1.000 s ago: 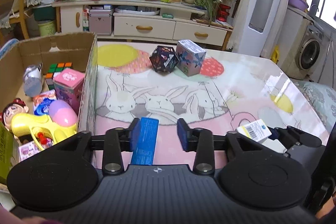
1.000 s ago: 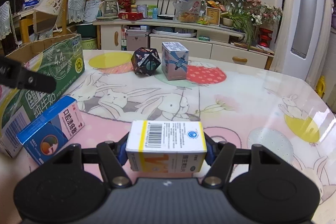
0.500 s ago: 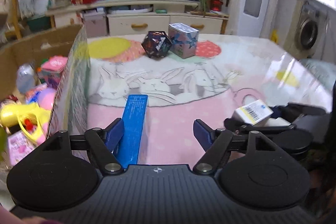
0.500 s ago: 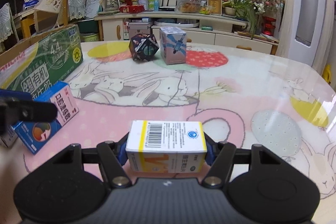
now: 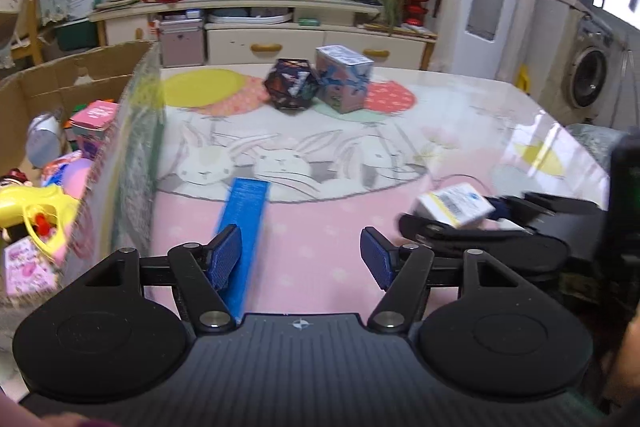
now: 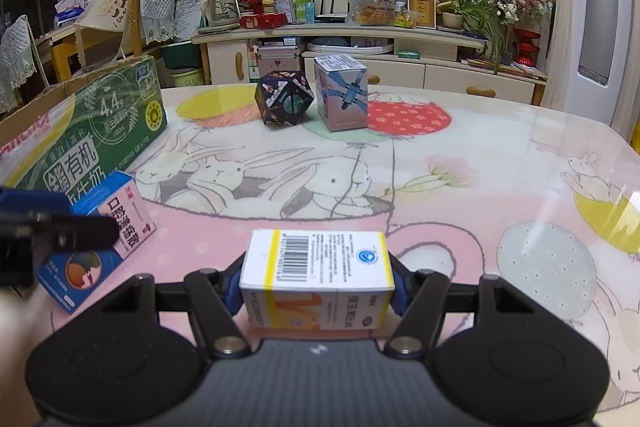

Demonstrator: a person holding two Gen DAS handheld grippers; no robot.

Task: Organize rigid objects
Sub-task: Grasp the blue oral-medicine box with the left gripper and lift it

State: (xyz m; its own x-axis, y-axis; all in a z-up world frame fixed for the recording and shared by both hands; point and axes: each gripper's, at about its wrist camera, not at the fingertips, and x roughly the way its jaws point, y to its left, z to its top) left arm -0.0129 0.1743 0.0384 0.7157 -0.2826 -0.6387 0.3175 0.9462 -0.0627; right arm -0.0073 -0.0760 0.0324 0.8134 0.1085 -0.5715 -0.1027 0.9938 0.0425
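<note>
A flat blue medicine box [image 5: 244,223] stands on edge on the pink tablecloth, just right of the cardboard box [image 5: 80,75]. My left gripper [image 5: 300,261] straddles it and its jaws are closing. The left pad is next to the box and the right pad is well clear of it. From the right wrist the same blue box [image 6: 96,251] shows its pink face behind a left fingertip [image 6: 60,231]. My right gripper [image 6: 316,291] is shut on a white and yellow medicine box [image 6: 316,263], held just above the table. That box [image 5: 454,205] also shows at the right of the left wrist view.
The cardboard box [image 6: 92,131] holds several toys, among them a yellow one [image 5: 36,207]. A dark faceted puzzle ball [image 6: 284,99] and a patterned cube box [image 6: 342,93] stand at the table's far side. A cabinet lies beyond.
The left jaws stand wider apart than a second ago, slightly narrower than half a second ago. The blue box sits lower, on the table. The right gripper still holds its box.
</note>
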